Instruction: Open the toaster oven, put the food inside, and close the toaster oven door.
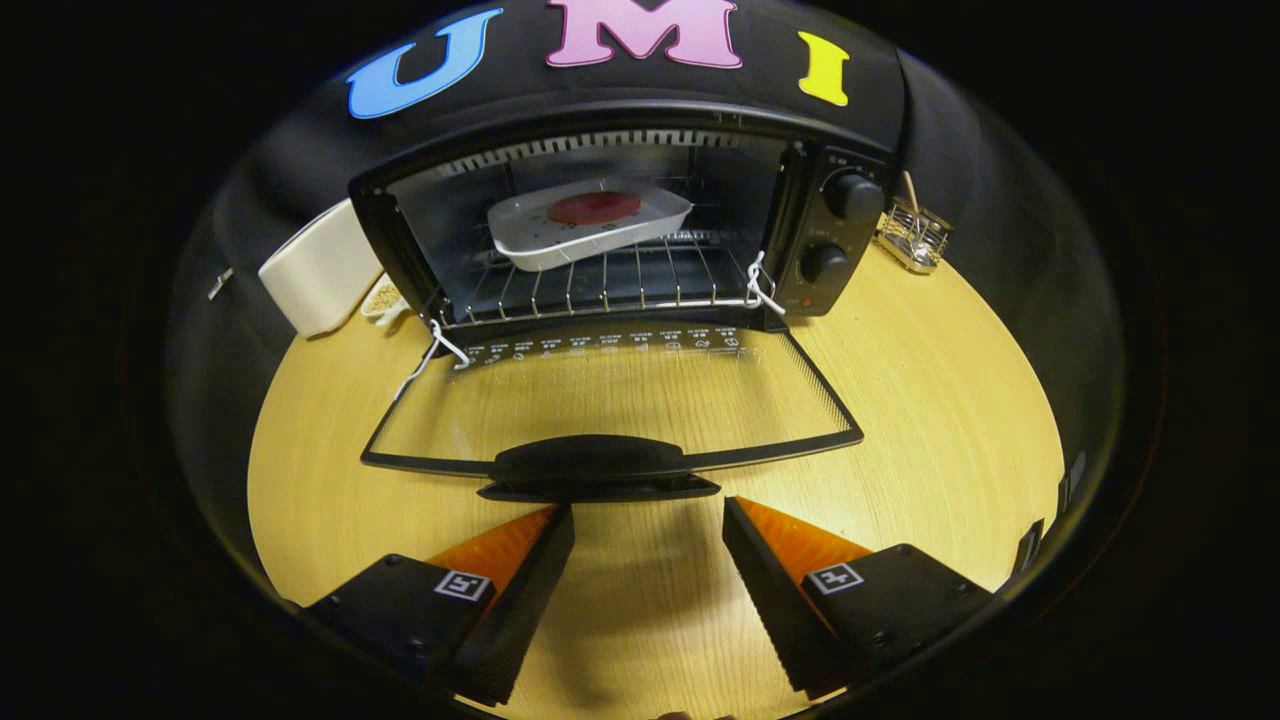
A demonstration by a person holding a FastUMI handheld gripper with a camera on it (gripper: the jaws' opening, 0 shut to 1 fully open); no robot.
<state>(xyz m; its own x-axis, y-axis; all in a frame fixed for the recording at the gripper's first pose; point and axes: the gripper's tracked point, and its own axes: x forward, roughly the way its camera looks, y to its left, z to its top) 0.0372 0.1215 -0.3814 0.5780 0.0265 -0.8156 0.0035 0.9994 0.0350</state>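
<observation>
— What do I have in front of my camera from the rig itself?

— I see the gripper (pixel 648 510) with its two fingers (pixel 525 590), each one a long wedge that gets narrow toward the tip.

— And the inner sides?

— They have fine ribs, like small teeth. Each finger sits on a black block, and on each block I see a small square marker, white with a black pattern. The fingers stand apart.
</observation>
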